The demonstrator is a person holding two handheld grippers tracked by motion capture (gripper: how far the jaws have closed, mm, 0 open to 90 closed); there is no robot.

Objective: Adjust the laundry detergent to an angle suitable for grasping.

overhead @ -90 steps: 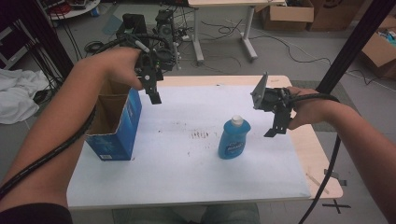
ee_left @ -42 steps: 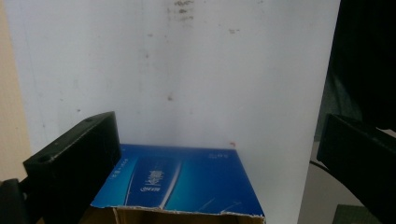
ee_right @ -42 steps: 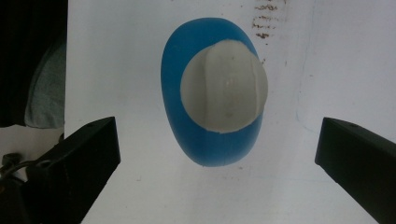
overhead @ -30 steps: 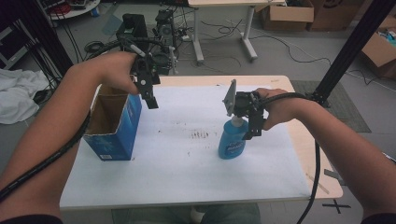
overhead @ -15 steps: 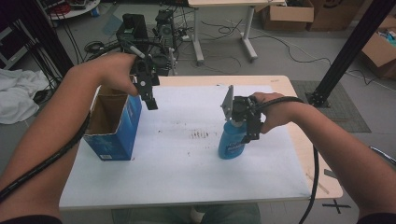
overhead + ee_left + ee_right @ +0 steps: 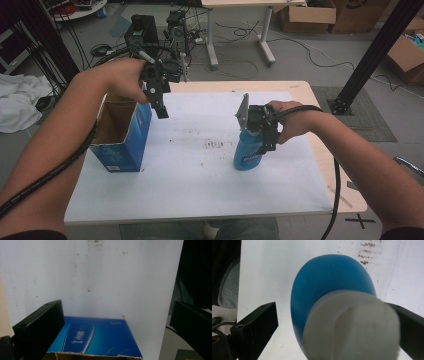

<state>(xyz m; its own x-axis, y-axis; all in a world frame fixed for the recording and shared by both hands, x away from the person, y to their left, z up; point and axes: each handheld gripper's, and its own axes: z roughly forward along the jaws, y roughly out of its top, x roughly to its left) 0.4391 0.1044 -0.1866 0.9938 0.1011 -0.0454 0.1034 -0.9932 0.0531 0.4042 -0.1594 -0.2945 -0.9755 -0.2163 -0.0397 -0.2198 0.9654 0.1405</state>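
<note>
Fingers of the right gripper [image 6: 332, 322] are spread wide around the white cap of a blue bottle [image 6: 248, 152] standing upright on the bench [image 6: 200, 185]. Left gripper [image 6: 159, 102] hangs open above a blue box [image 6: 122, 135].

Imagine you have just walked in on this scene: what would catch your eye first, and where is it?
First the blue bottle with its white cap, upright on the white table cover right of centre, with the right gripper over its top and open fingers either side of the cap. Next the open blue box at the table's left, the left gripper held open above its near edge.
</note>
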